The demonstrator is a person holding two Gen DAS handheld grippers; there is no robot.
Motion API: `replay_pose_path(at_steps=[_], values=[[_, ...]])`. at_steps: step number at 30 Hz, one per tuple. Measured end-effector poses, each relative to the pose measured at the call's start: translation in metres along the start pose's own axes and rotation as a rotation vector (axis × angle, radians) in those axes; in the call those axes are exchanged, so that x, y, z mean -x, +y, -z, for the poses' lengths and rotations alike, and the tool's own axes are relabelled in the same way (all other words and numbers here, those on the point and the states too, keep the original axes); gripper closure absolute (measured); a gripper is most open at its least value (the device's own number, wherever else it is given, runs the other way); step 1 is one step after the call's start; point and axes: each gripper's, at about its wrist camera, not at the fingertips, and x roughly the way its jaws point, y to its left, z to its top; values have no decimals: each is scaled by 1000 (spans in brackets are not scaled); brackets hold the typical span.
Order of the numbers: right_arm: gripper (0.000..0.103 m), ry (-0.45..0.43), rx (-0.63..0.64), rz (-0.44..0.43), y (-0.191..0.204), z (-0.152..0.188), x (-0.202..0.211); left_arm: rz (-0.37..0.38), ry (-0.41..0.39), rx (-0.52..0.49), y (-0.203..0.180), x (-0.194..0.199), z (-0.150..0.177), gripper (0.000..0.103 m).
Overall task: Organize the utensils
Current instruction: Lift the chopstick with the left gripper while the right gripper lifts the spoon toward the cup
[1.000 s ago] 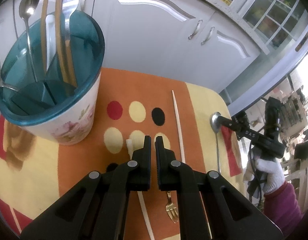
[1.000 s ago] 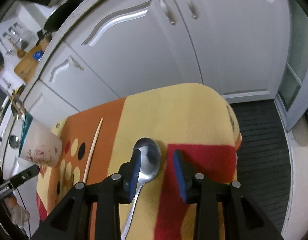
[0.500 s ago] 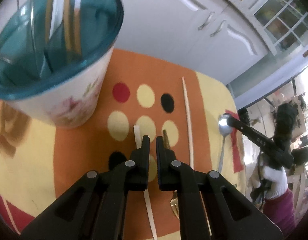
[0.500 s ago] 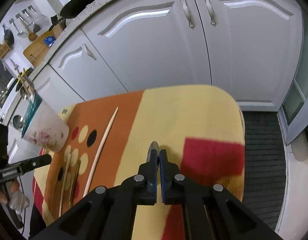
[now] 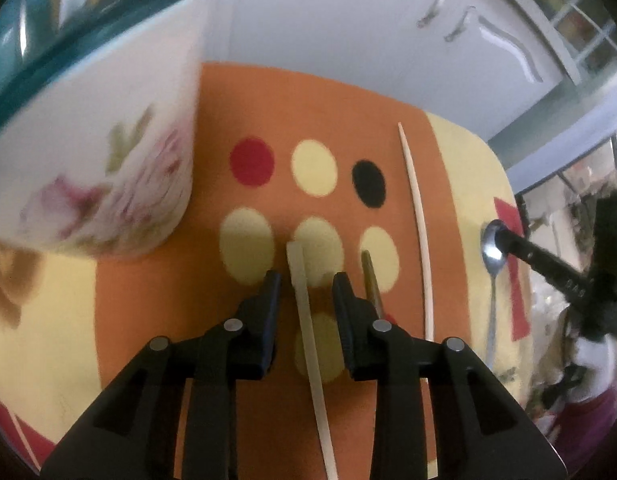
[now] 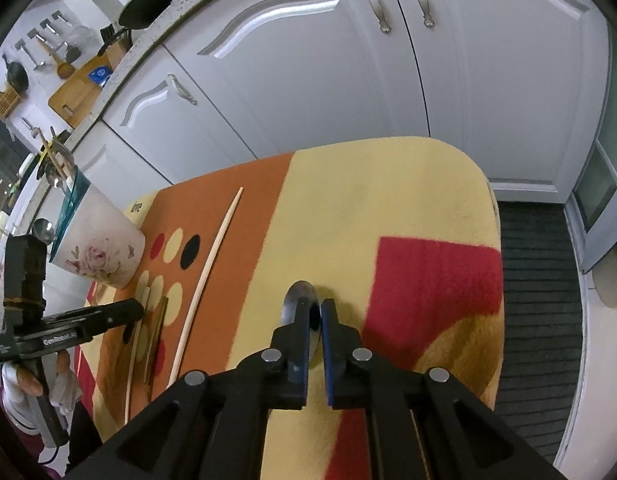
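Note:
My left gripper [image 5: 307, 278] points down at the orange mat, its jaws opening, with a pale flat stick [image 5: 310, 328] lying between the fingers, untouched. A gold fork handle [image 5: 371, 280] lies just right of it, and a long thin chopstick [image 5: 418, 220] further right. The floral utensil holder [image 5: 108, 152] with the teal insert stands close at the left. My right gripper [image 6: 314, 308] is shut on the bowl of a steel spoon [image 6: 298, 298] that rests on the yellow part of the cloth. In the left wrist view that spoon [image 5: 491, 252] lies at the right.
The cloth-covered table [image 6: 448, 184] ends near white cabinet doors [image 6: 308, 60] at the back and drops to a dark floor mat [image 6: 536, 280] on the right. The holder [image 6: 96, 248] holds several utensils. A gloved hand [image 6: 64, 392] carries the left gripper.
The left gripper has sunk toward the mat and its jaws have parted around the pale stick. The right gripper's jaws have closed on the spoon's bowl.

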Motion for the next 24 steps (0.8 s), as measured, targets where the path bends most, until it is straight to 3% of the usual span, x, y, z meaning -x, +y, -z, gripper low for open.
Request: replay_pose_path(at_steps=[1, 2, 3, 7, 16, 24], values=[[99, 0, 4, 0, 1, 0, -1, -11, -4, -20, -3, -1, 0, 79], [99, -2, 9, -3, 2, 0, -2, -20, -11, -39, -5, -2, -1, 92], [98, -5, 12, -7, 3, 0, -2, -20, -7, -43, -5, -4, -1, 97], [102, -34, 36, 11, 13, 2, 8, 41, -13, -5, 4, 3, 0, 98], [102, -140, 124, 27, 54, 3, 53, 139, -165, -8, 14, 79, 11, 98], [102, -237, 216, 7, 108, -7, 90, 181, -303, -9, 20, 146, 3, 98]])
